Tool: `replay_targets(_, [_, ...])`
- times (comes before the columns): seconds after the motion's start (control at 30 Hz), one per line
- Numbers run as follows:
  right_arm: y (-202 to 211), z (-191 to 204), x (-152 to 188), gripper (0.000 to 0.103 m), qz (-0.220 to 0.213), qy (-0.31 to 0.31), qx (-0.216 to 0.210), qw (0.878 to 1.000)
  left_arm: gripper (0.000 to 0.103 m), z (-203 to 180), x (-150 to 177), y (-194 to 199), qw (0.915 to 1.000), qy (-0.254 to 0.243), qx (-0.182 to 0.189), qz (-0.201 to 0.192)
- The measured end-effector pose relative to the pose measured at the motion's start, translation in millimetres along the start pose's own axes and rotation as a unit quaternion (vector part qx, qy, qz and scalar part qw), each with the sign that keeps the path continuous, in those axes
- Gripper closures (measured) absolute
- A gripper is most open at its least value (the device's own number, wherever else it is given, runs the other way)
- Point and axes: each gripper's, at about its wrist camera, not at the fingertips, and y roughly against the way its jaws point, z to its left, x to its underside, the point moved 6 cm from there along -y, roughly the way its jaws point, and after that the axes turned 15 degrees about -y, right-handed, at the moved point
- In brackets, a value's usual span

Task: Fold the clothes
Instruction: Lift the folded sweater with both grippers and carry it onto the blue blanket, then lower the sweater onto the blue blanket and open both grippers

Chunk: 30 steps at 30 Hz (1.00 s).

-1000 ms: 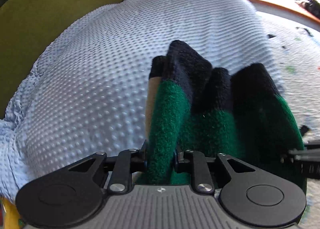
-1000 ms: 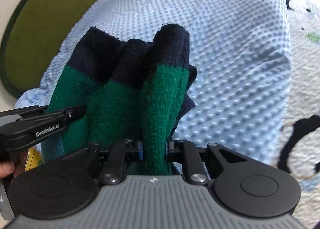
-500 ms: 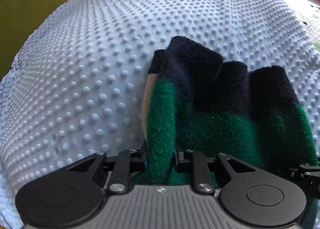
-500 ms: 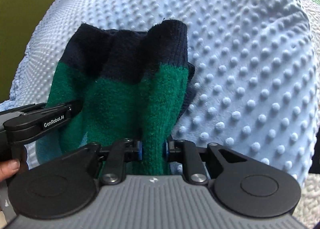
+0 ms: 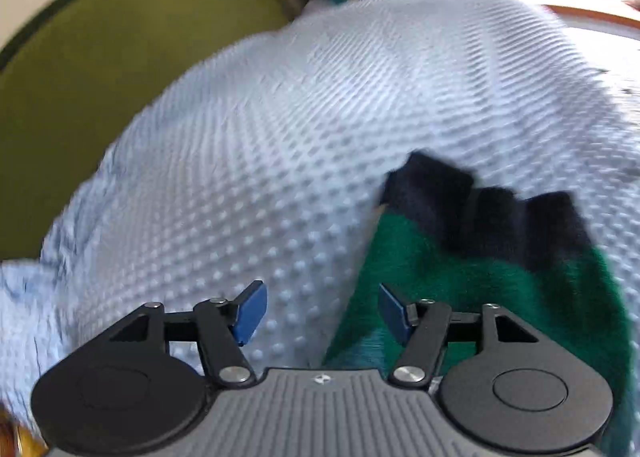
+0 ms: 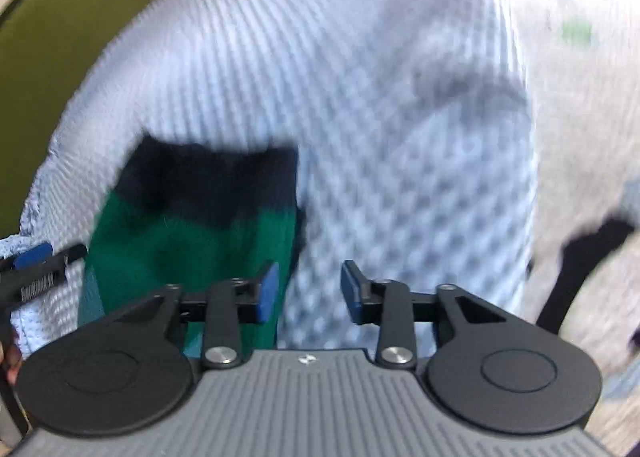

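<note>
Left hand-held gripper (image 5: 319,311): spread wide, blue pads (image 5: 249,312) apart, nothing between them, hovering over the dotted blue blanket (image 5: 280,129) with the right-hand pad just at the edge of the garment. Right hand-held gripper (image 6: 308,291): likewise spread, empty, its left pad over the garment's right border, its right pad over bare blanket.

Between and ahead of both: green knit garment with a navy band (image 5: 480,269), lying on the blanket, navy edge farthest from the cameras, wavy and ridged rather than flat in the left wrist view. Both views smeared by motion blur, so fine detail of the folds unreadable.

Further out: olive cushion (image 5: 120,69) to the left behind the blanket, a white patterned cover (image 6: 580,137) to the right.

Risks, as judgement only:
- Thick, springy knit likely to relax and open once unheld; uneven navy edge suggests a fold not yet pressed down.
- Soft, bumpy blanket underneath: poor base for a crisp crease, and easy to pinch along with the garment on any regrasp, dragging both.
- Pads close to the garment's borders: a careless pull away could snag fuzzy fibres and shift the pile.
- Blur hinting at fast movement; aim for a next grasp would suffer.
</note>
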Motion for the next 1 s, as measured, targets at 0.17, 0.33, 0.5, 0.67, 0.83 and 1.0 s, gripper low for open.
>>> replay_targets(0.17, [-14,38,-14,0.081,-0.020,0.019,-0.067,0.997,0.051,-47,-16,8,0.9934,0.042,0.083,-0.067])
replay_targets(0.33, [-76,46,-15,0.084,0.004,0.030,-0.040,0.999,0.065,-58,-30,-54,0.9953,0.077,0.052,-0.027])
replay_targets(0.5, [-114,20,-9,0.103,0.021,0.051,0.000,0.998,0.068,-57,-36,-103,0.9948,0.084,0.058,0.002])
replay_targets(0.67, [-83,29,-8,0.098,0.012,0.061,-0.032,0.998,0.068,-51,-38,-77,0.9947,0.088,0.052,-0.011])
replay_targets(0.83, [-17,43,29,0.097,0.013,0.097,-0.100,0.990,0.050,-44,-3,-4,0.9942,0.074,0.065,-0.043])
replay_targets(1.0, [-11,45,81,0.096,0.024,0.132,-0.083,0.987,0.051,-72,49,9,0.9976,0.039,0.055,0.015])
